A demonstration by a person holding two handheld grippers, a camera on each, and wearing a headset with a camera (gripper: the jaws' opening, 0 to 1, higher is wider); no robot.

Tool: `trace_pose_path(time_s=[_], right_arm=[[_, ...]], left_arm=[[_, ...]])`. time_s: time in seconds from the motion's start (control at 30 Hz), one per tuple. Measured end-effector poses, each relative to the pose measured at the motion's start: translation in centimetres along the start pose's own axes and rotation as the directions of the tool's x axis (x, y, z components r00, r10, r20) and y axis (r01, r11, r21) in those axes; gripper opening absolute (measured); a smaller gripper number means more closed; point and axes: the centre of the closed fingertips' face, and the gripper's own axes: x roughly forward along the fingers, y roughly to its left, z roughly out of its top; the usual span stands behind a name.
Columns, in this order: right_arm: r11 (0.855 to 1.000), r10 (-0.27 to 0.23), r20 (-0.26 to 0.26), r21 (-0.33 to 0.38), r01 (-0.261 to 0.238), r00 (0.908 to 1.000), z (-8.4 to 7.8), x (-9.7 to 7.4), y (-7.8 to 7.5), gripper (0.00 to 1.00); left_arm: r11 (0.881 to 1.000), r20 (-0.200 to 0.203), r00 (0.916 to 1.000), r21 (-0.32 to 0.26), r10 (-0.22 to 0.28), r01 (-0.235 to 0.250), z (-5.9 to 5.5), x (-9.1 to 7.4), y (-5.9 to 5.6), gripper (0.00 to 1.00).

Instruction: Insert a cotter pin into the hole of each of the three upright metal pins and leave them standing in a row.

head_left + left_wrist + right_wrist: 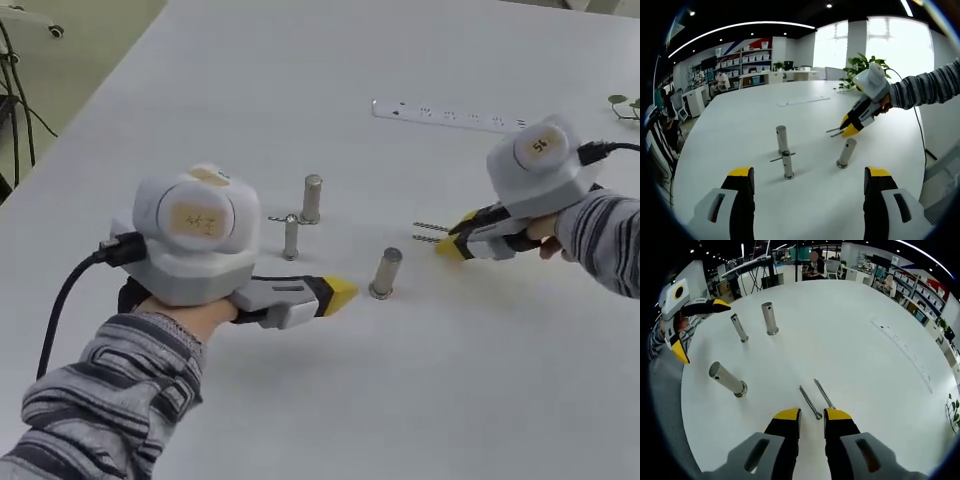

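Count right now: three metal pins (pixel 312 198) standing on the worktop (pixel 300 400). Just one, the middle pin (pixel 291 237), has a cotter pin (pixel 278 218) through its hole. Two loose cotter pins (pixel 810 402) lie side by side right at the tips of my right gripper (pixel 812 414), whose fingers sit nearly together with a thin gap, pinching nothing. My left gripper (pixel 809 172) has its fingers spread wide, facing the pins.

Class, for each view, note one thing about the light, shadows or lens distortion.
Head view: soft, even light; the metal pins cast only faint shadows on the table. Left gripper view: the windows are blown out white and the ceiling light strip bows. Right gripper view: the fisheye rounds the table edge and curves the power strip.
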Motion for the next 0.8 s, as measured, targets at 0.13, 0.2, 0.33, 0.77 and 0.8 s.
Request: trace_pose_path(time_s=[0.13, 0.2, 0.33, 0.77, 0.8], right_arm=[[1.000, 0.016, -0.008, 0.008, -0.016, 0.9998, 0.0, 0.0, -0.3, 0.11], [0.999, 0.032, -0.015, 0.014, -0.032, 0.9994, 0.0, 0.0, -0.3, 0.10], [0.999, 0.044, -0.049, -0.019, -0.045, 0.9978, -0.2, -0.1, -0.4, 0.08], [0.987, 0.029, -0.120, -0.150, -0.048, 0.9923, -0.4, -0.1, -0.1, 0.00], [0.986, 0.026, -0.119, -0.161, -0.046, 0.9925, -0.4, -0.1, -0.1, 0.00]], left_arm=[[1.000, -0.002, 1.0000, -0.004, -0.003, 0.003, 0.0, 0.0, 0.0, 0.89], [1.000, -0.003, 1.0000, -0.005, -0.005, 0.005, 0.0, 0.0, -0.1, 0.89], [1.000, -0.008, 0.9998, 0.000, -0.016, 0.016, -0.1, 0.2, -0.5, 0.89], [0.999, -0.013, 0.9989, 0.004, -0.044, 0.044, -0.1, 0.2, -1.2, 0.85], [0.999, -0.016, 0.9987, 0.004, -0.048, 0.048, -0.1, 0.2, -1.3, 0.85]])
